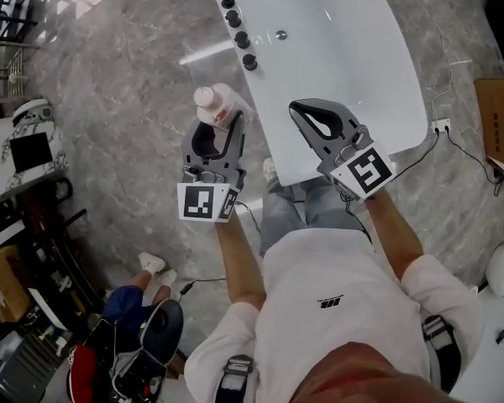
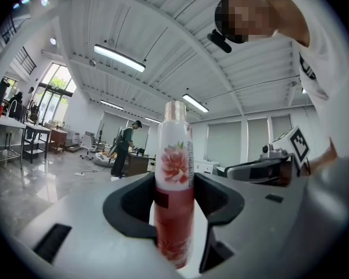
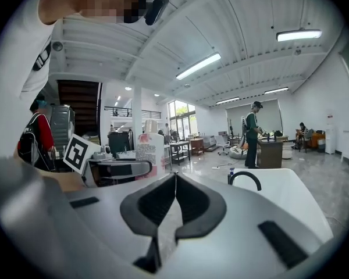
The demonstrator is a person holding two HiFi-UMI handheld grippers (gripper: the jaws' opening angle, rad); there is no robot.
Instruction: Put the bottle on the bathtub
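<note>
Left tongs [image 1: 217, 128] gripped the bottle [image 1: 210, 101] just left of the bathtub [image 1: 344, 65]; right tongs [image 3: 174, 199] were pinched together, empty. Carry under way; next, likely: swing right, lower onto it.

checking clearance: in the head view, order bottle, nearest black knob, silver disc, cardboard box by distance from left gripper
1. bottle, in the left gripper's tongs.
2. nearest black knob, on the bathtub edge, ahead right.
3. silver disc, inside that bathtub.
4. cardboard box, floor at far right.
</note>
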